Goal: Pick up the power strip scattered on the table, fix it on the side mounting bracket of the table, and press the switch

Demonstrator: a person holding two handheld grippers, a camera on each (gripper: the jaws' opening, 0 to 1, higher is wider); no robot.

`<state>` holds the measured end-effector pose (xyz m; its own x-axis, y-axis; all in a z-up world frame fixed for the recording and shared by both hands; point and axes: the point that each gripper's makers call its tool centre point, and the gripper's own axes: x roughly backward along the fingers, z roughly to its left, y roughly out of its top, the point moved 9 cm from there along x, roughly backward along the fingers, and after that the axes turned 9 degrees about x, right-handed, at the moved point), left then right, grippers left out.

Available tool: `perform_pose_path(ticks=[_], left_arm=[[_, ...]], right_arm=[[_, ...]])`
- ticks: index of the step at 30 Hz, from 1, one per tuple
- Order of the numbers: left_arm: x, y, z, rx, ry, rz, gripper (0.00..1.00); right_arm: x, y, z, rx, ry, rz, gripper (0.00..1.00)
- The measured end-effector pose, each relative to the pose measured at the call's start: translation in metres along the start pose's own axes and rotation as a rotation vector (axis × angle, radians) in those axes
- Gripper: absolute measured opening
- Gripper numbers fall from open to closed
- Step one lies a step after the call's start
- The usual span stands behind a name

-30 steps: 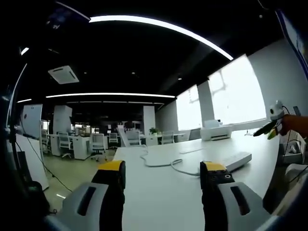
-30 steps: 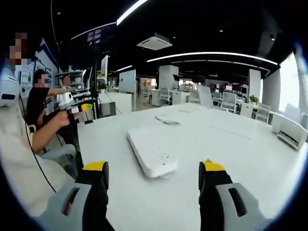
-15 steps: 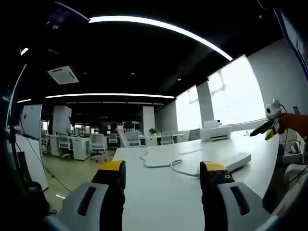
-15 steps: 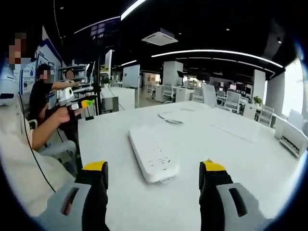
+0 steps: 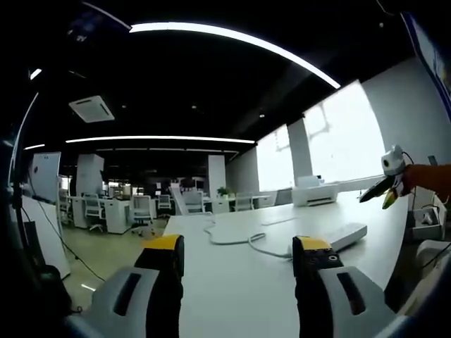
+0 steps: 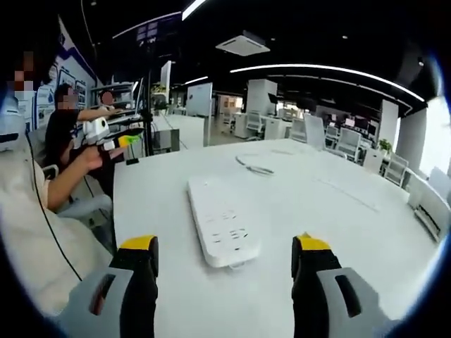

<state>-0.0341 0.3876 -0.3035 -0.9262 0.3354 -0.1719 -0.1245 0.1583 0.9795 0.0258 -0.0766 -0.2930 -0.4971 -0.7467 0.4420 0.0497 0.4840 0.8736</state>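
In the left gripper view, the power strip (image 5: 344, 235) at right centre is partly hidden behind the left gripper's (image 5: 239, 255) right jaw. Its switch is too small to make out. At the right edge, a person's sleeve (image 5: 431, 179) is cut off.

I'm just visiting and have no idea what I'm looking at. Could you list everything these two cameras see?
Power strip: one, white, flat on the table ahead of the right gripper.
Cord: one, white, snaking across the table from the strip.
Table: one, white, large.
Printer: one, white, at the table's far end by the window.
Office chairs: several, white, at desks in the background.
Ceiling lights: several, white strips overhead.
Other people: at least two, to the left in the right gripper view, one holding a gripper with yellow-green tips.
Left gripper: one, grey with yellow tips, open, empty.
Right gripper: one, same colours, open, strip just beyond its jaws.
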Motion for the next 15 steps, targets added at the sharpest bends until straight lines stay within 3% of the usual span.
perform_pose_path(ticks=[7,15], left_arm=[[0.0,0.0,0.0,-0.001,-0.001,0.001,0.66],[-0.001,0.0,0.0,0.013,-0.009,-0.001,0.66]], right_arm=[[-0.011,-0.002,-0.006,-0.001,0.023,0.023,0.73],[-0.023,-0.014,-0.029,-0.014,0.048,0.051,0.73]])
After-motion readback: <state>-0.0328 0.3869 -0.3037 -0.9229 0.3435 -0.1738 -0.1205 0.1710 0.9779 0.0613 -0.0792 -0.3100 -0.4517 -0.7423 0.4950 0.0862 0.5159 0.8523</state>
